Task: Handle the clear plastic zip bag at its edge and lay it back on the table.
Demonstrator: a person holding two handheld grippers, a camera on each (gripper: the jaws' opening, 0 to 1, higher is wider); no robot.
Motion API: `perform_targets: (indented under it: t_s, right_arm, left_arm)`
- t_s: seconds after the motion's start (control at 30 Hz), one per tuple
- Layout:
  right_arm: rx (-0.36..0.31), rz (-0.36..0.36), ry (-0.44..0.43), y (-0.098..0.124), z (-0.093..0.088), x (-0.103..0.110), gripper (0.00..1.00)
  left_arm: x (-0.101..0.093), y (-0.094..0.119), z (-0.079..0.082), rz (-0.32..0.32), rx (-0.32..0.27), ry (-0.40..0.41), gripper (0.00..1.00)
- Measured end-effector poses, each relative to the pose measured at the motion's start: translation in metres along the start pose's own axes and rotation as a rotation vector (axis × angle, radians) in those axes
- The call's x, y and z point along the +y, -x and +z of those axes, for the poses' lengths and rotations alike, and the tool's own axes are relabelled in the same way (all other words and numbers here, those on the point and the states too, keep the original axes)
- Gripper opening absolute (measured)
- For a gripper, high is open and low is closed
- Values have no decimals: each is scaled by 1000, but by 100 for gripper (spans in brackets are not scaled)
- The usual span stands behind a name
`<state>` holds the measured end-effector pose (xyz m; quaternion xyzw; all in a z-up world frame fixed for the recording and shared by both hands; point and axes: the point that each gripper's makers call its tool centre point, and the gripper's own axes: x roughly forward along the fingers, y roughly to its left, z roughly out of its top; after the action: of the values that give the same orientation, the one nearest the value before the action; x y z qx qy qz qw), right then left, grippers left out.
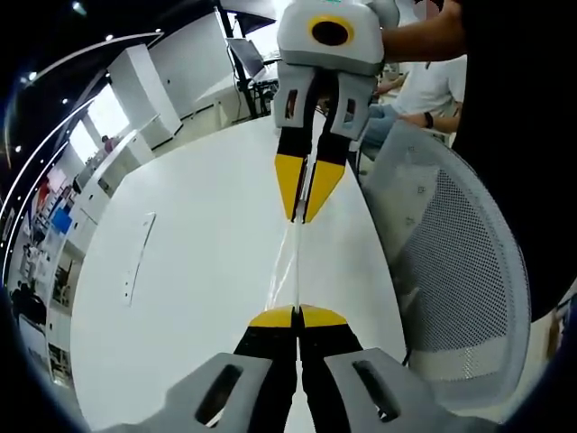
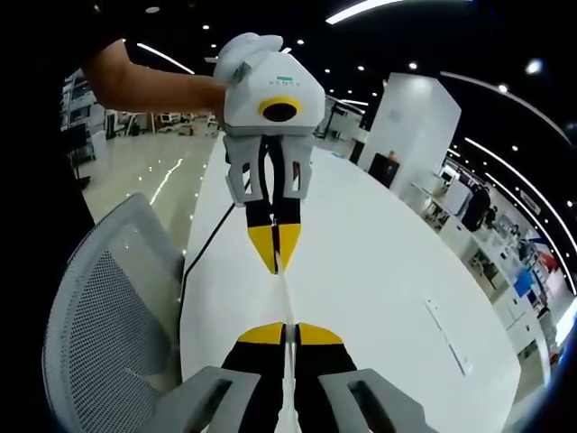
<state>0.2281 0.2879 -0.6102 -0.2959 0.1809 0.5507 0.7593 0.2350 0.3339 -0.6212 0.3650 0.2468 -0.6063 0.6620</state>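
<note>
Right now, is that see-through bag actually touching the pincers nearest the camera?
Touching. In the left gripper view, the clear plastic zip bag runs edge-on down into the left gripper, whose yellow-tipped jaws are closed on it. The right gripper pinches its far end.

White table (image 1: 207, 271): flat rectangular insert (image 1: 140, 255) lies flush on it, left of frame centre.

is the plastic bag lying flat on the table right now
No, the clear zip bag is stretched taut in the air between the left gripper and the right gripper, above the white table.
</note>
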Motion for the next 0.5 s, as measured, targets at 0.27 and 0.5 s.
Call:
perform_targets:
  t_s: [0.27,0.5]
  right_arm:
    - [-5,0,-3,1,0,0,0]
    - [-4,4,0,-1,1,1,0]
  left_arm:
    - [1,1,-1,2,-2,4,0]
    - [2,2,-4,1,-4,12,0]
